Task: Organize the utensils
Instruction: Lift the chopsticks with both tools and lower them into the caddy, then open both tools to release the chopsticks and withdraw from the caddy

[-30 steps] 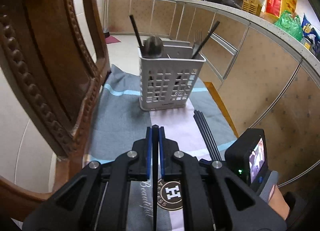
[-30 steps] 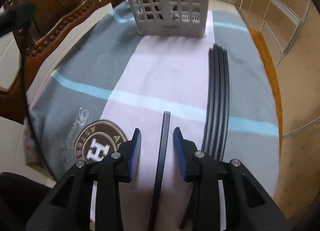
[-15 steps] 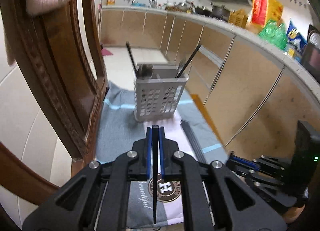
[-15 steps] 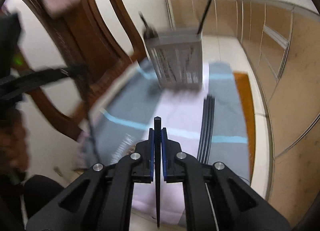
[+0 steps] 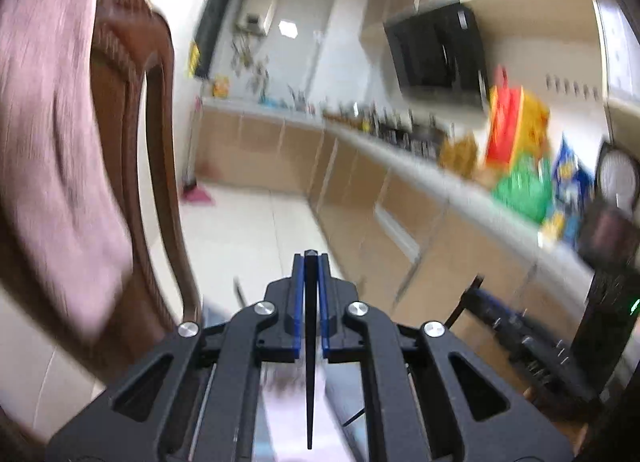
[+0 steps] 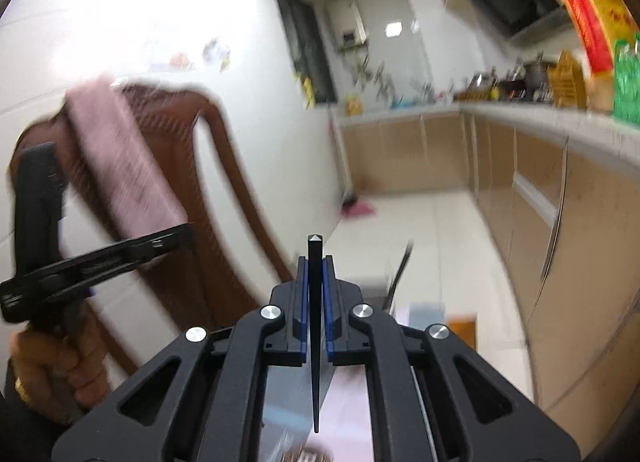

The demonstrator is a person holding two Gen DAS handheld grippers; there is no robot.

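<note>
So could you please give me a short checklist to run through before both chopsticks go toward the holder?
1. Left gripper jaws shut on a black chopstick: ok.
2. Right gripper jaws shut on its own chopstick: ok.
3. Each stick centred and straight between the pads: ok.
4. Utensil holder in view: not ok; only a stick top shows.
5. Free slot in the holder: cannot tell.
6. Frames sharp enough to aim: not ok, blurred.

Surface mostly hidden below both views; only blurred cloth (image 6: 352, 414) on it shows, pink w/ grey band. Orange surface edge (image 6: 464, 328) peeks out past cloth's far right corner.
</note>
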